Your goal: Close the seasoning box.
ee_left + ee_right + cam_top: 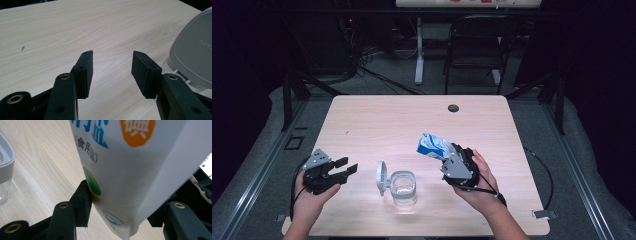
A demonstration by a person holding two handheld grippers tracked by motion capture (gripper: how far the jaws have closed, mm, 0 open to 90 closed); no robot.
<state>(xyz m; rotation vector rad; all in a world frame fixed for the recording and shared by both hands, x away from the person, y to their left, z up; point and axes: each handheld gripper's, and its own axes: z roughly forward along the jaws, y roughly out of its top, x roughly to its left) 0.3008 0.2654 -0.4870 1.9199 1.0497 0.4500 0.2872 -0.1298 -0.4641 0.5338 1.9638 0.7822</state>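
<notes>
The right gripper (447, 156) grips the salt bag (433, 146). It should tip slowly over the open jar (403, 187). The left gripper (346, 167) waits, jaws apart.

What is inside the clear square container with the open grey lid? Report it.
The clear square container looks empty: through its mouth, the pale wooden table shows. Its grey lid stands hinged open on its left. A thin residue at the bottom cannot be ruled out.

We see a pale wooden table (377, 120) bearing, near its front edge, a clear container (403, 188) with its hinged grey lid (382, 177) open.
</notes>
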